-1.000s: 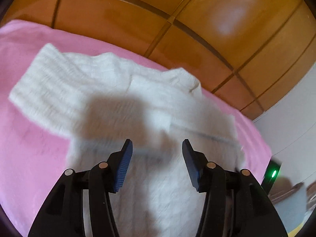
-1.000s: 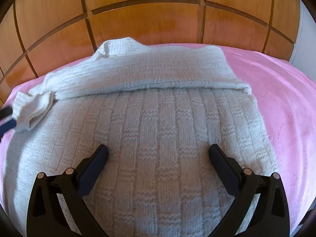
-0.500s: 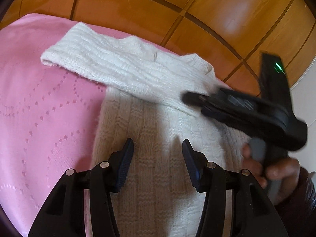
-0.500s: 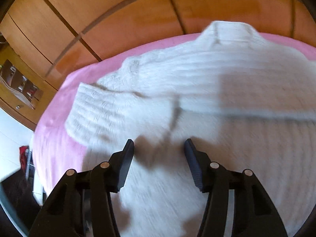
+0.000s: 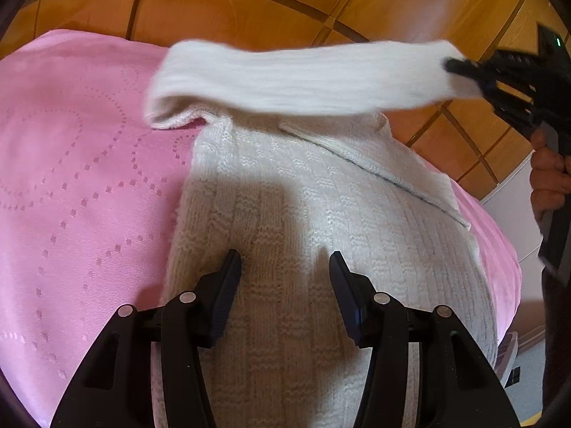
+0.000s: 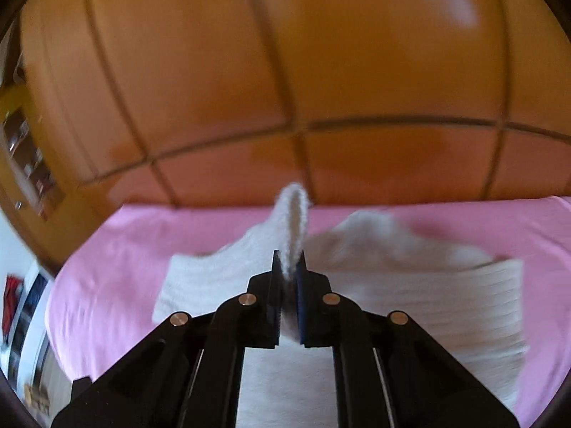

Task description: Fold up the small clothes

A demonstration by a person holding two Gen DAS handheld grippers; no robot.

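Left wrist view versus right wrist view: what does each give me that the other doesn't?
Only the left wrist view shows the sweater body lying flat, the open left tool above it, the person's hand, and the sleeve lifted across by the right tool.

Only the right wrist view shows the right tool's grip close up: shut on the sleeve cuff.

Both show the white sweater, the pink bedspread and the wooden panels.
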